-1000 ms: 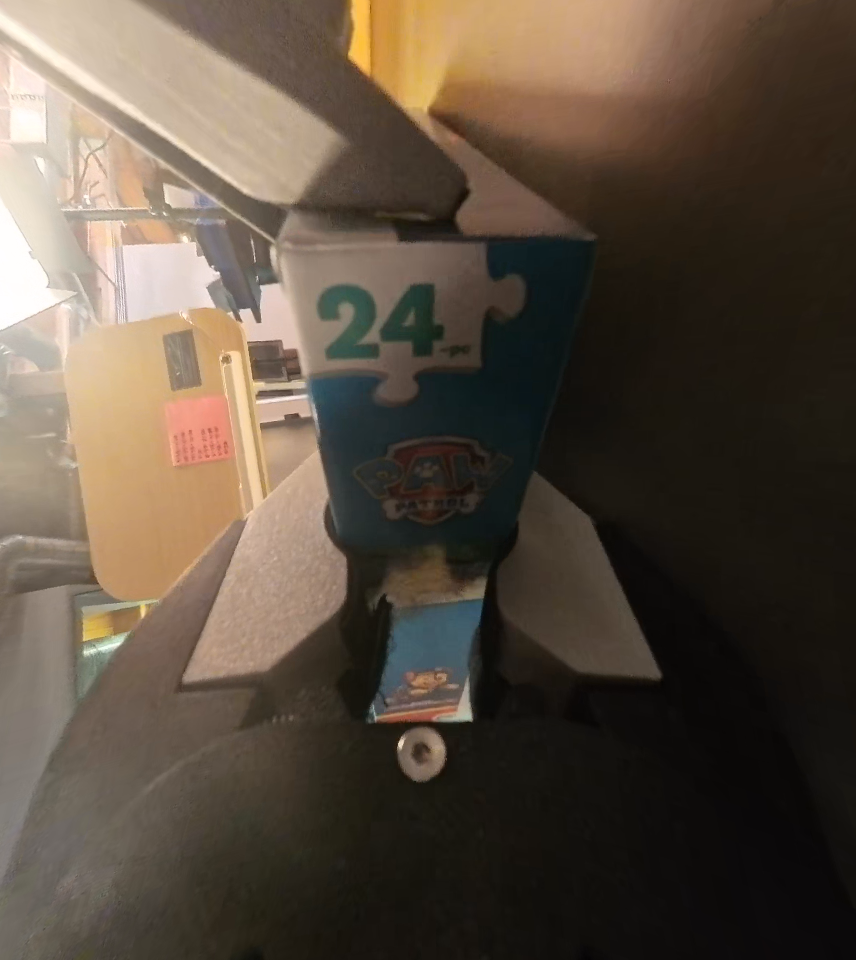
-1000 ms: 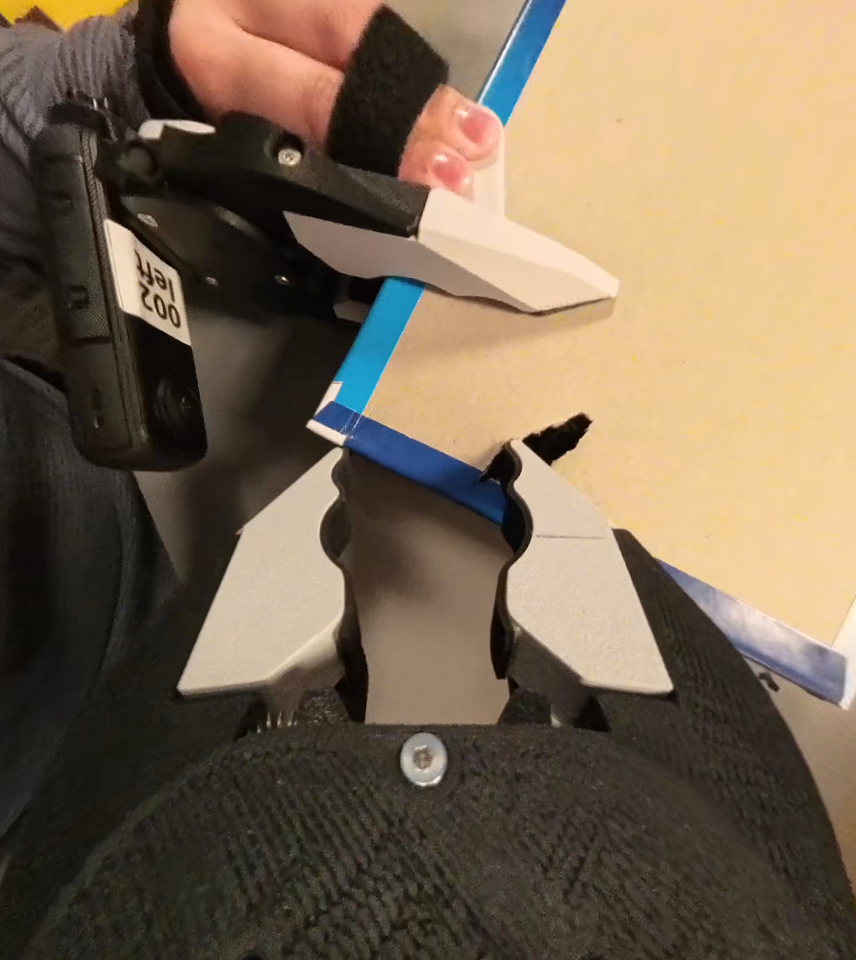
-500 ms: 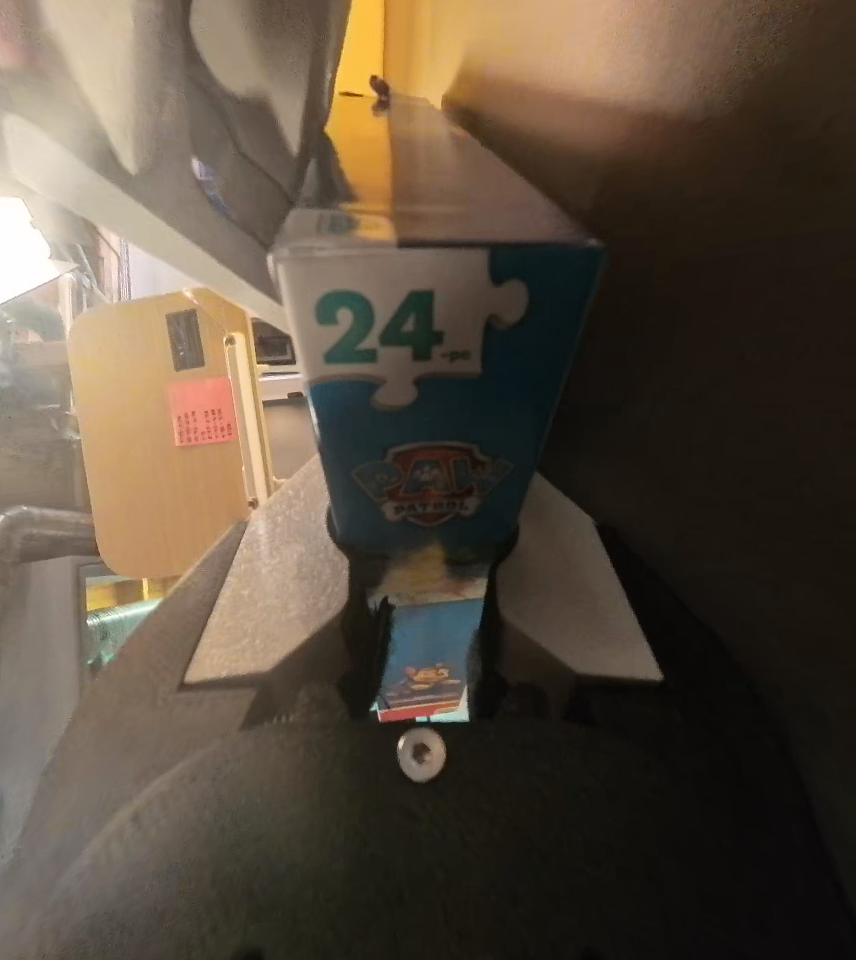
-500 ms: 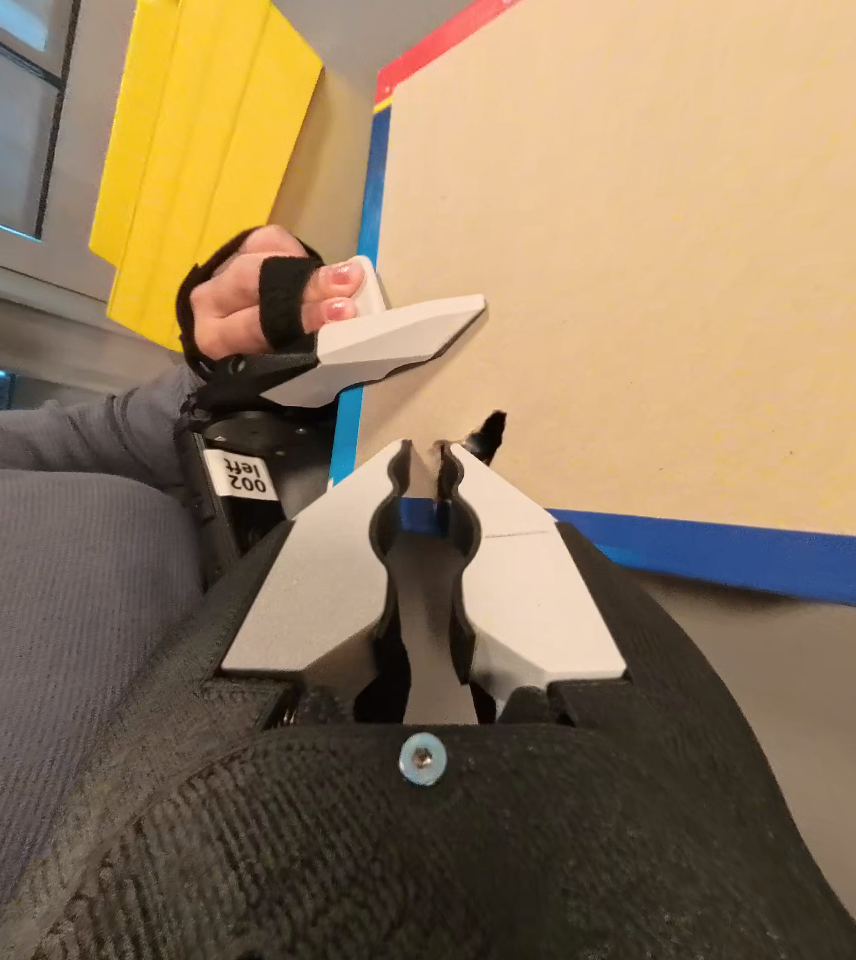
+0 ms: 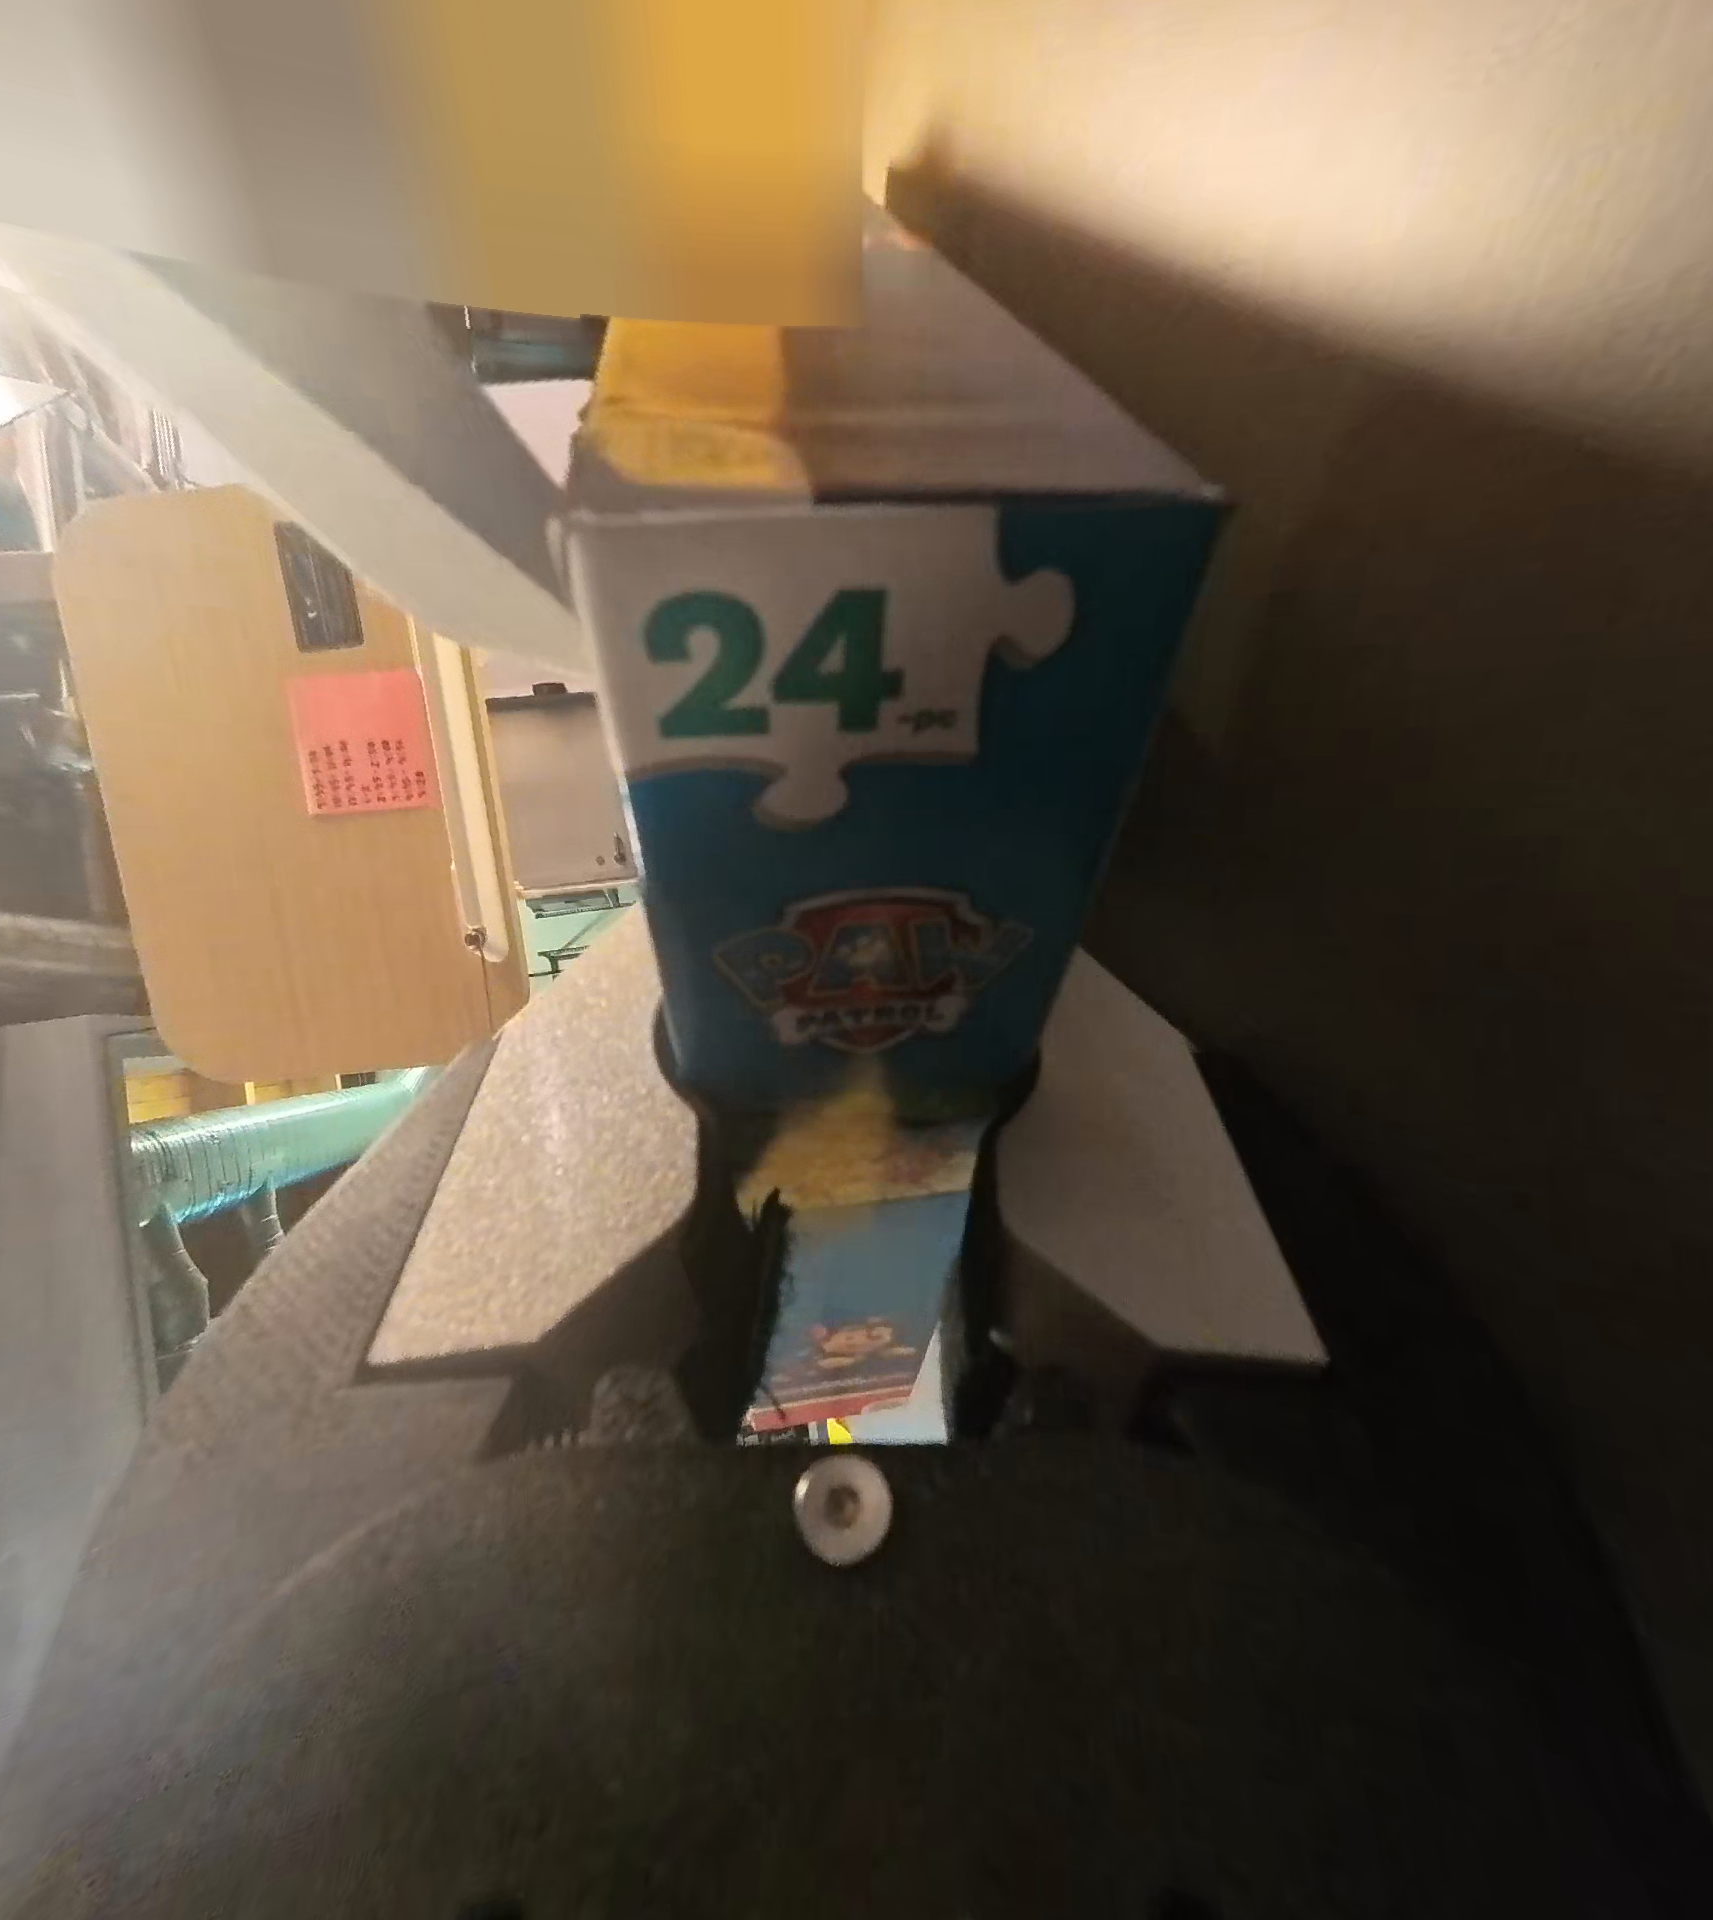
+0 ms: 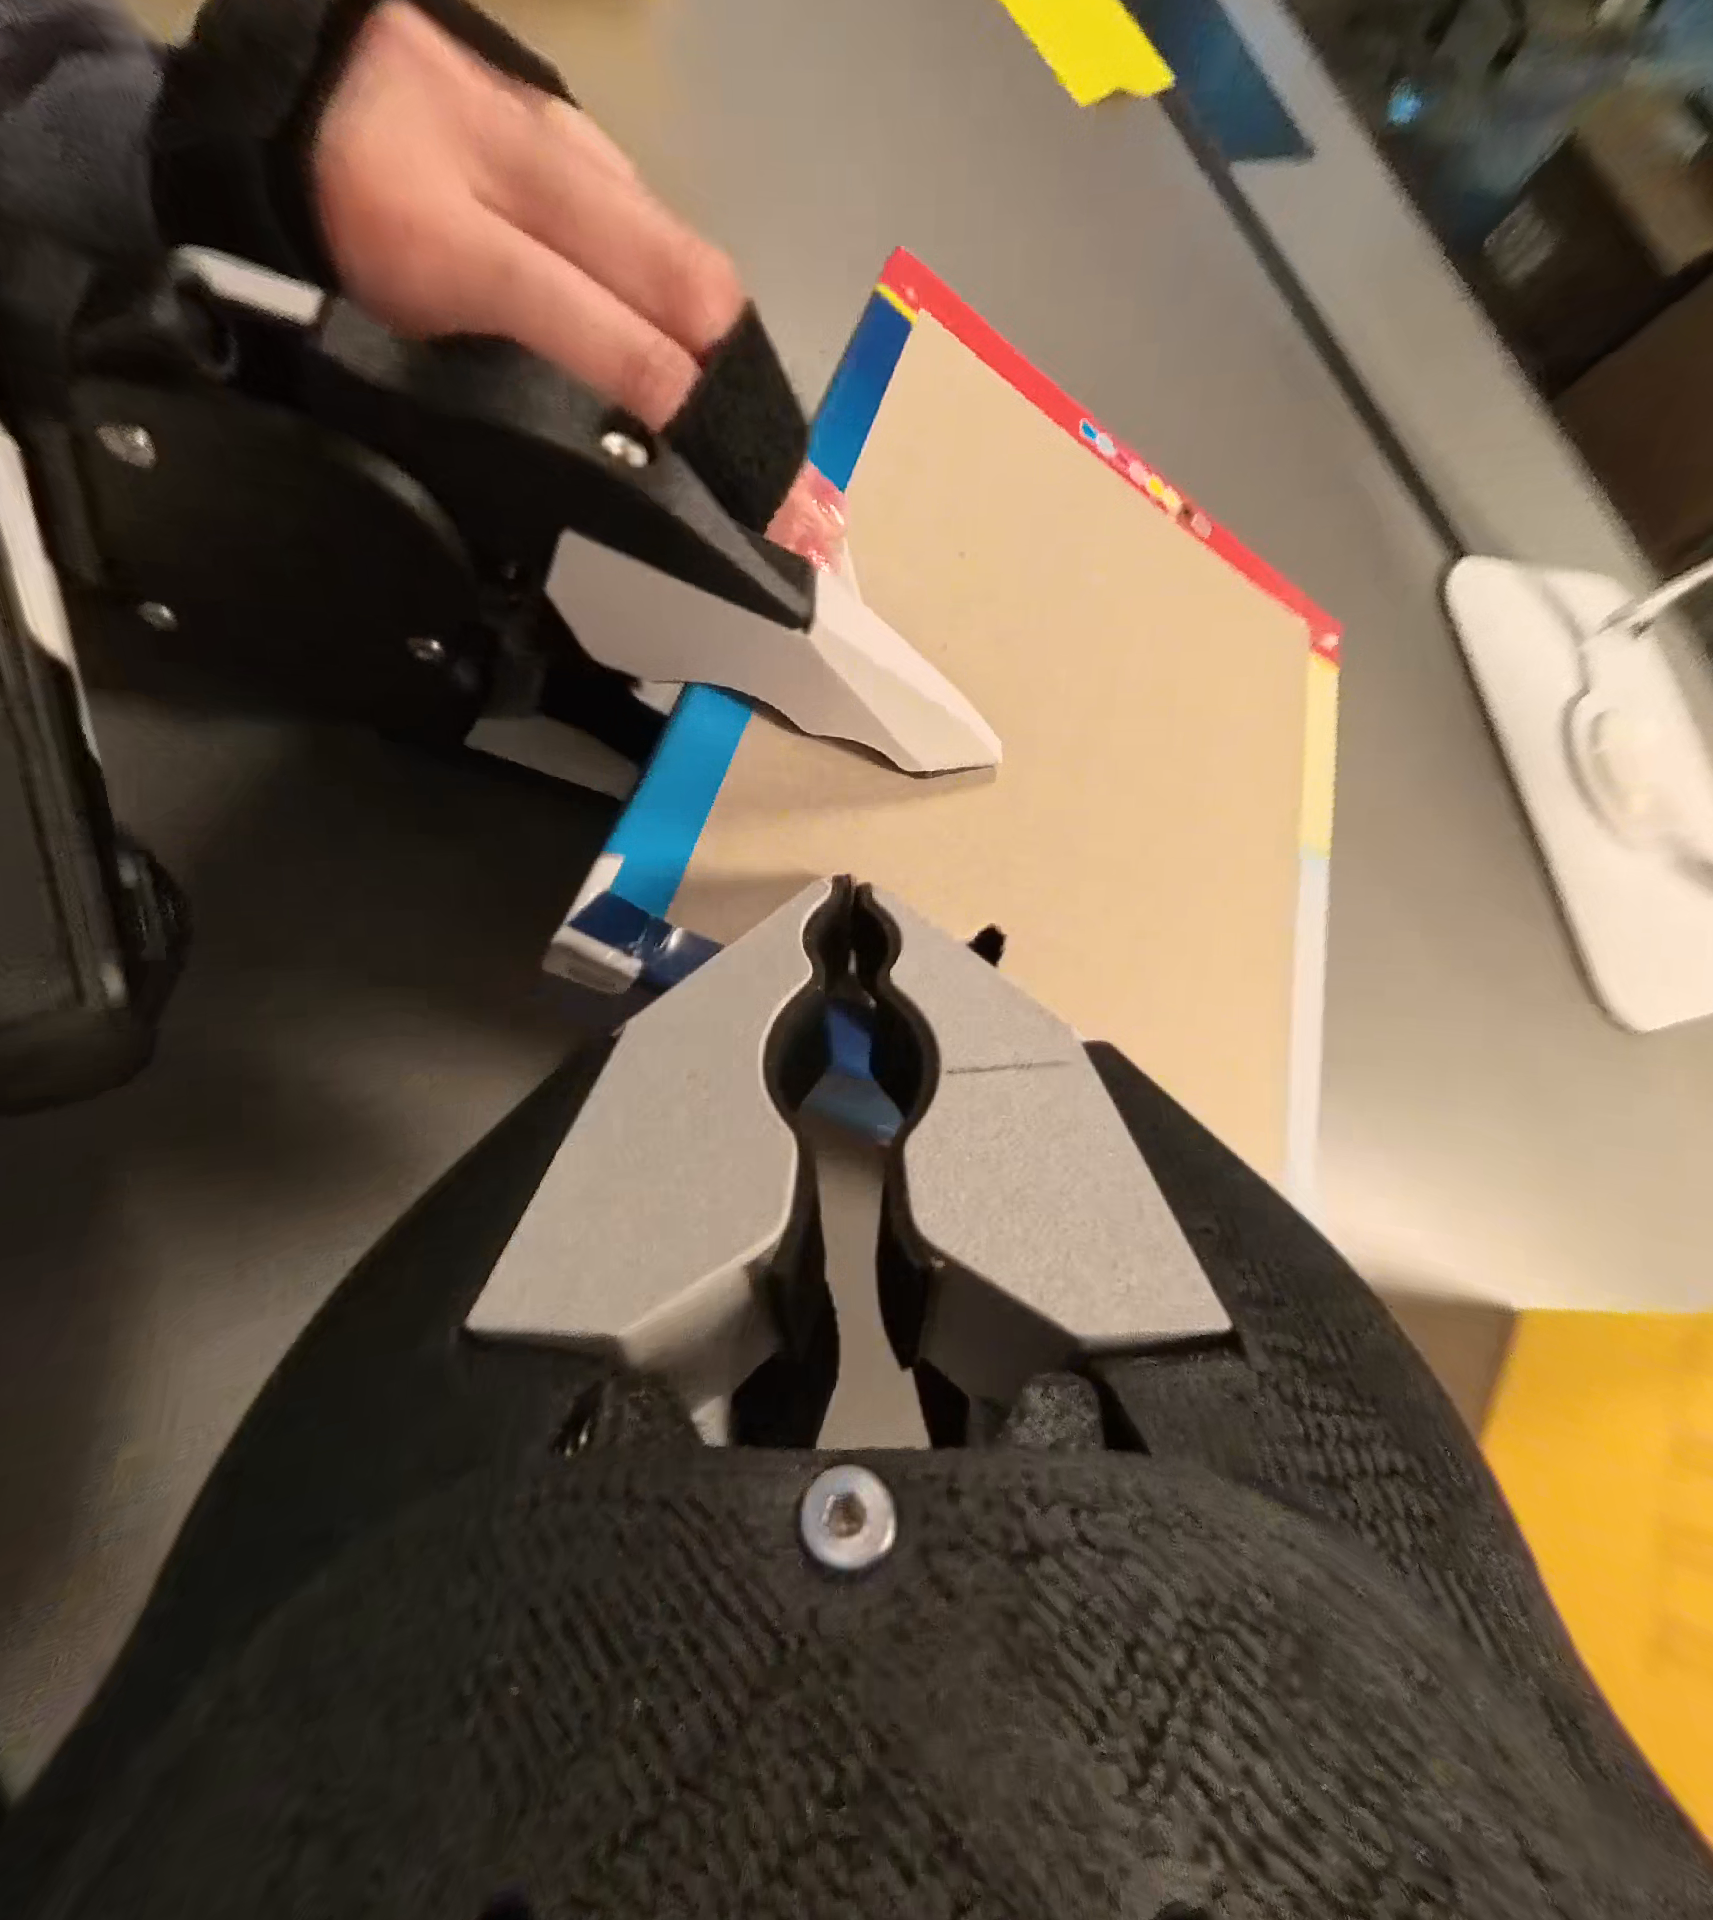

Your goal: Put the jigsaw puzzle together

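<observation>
My left gripper [image 5: 852, 1039] is shut on a blue puzzle box [image 5: 883, 779] and clamps it across its thickness. The box's printed blue side faces the left wrist camera. In the right wrist view the same box shows its tan cardboard face [image 6: 1039, 675] with blue, red and yellow borders. The left gripper [image 6: 779, 727] grips that box's blue long edge there, one finger [image 6: 831, 686] lying on the tan face. My right gripper [image 6: 844, 894] is shut, its tips together over the box's near blue edge by the corner. A bit of blue shows through the hollow between its fingers.
The box is above a grey tabletop [image 6: 312, 1039]. A white stand base [image 6: 1610, 810] sits to the right. A yellow surface [image 6: 1662, 1558] lies at the lower right. The left wrist view shows a wooden panel with a pink note [image 5: 280, 769] and a teal hose [image 5: 280, 1132].
My right gripper's jaws went from wide open around the box's blue edge to fully shut. The right view swung around the box. The left gripper kept its hold on the box.
</observation>
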The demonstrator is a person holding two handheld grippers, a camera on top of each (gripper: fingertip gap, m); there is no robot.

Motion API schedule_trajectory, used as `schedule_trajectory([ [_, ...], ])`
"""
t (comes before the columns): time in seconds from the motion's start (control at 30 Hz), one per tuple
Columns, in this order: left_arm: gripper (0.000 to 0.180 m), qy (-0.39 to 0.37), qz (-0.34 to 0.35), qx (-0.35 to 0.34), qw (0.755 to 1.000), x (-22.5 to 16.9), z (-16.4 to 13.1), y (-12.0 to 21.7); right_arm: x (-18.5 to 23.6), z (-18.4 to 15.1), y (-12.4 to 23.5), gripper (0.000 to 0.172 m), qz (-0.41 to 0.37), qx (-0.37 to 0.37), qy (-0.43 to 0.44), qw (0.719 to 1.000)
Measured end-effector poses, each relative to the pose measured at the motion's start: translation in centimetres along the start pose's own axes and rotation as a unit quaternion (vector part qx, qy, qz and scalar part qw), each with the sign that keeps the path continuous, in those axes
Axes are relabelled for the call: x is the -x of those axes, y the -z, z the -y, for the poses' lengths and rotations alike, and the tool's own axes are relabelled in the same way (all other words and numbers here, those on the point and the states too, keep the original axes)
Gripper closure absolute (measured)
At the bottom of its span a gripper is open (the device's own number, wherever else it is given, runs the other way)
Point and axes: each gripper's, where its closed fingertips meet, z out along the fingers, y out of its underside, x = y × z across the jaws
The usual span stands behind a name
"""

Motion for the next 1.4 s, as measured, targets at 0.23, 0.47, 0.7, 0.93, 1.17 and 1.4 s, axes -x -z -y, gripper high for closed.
schedule_trajectory([
  [0.23,0.135,-0.015,0.004,0.000,1.000,-0.3,0.5,0.1,-4.7,0.3,2.4,0.157,-0.051,-0.025,-0.078,0.995],
  [0.47,0.135,-0.022,0.000,0.010,1.000,-0.4,0.5,0.3,-4.4,-3.6,0.5,0.125,-0.034,0.188,-0.020,0.981],
  [0.7,0.136,-0.013,0.001,0.020,1.000,-0.3,0.5,0.2,-5.3,-4.4,-1.7,0.142,-0.071,0.260,0.048,0.962],
  [0.93,0.135,0.010,0.009,0.017,1.000,-0.3,0.5,-0.2,-6.8,-2.7,-1.2,0.172,-0.177,0.115,0.046,0.976],
  [1.17,0.135,0.011,0.013,-0.012,1.000,-0.5,1.0,0.3,-15.0,-2.5,5.1,0.172,-0.234,0.001,-0.159,0.959],
  [1.4,0.136,0.000,0.011,-0.014,1.000,-0.4,1.0,0.2,-7.0,-2.3,0.9,0.156,-0.028,0.097,-0.041,0.994],
])
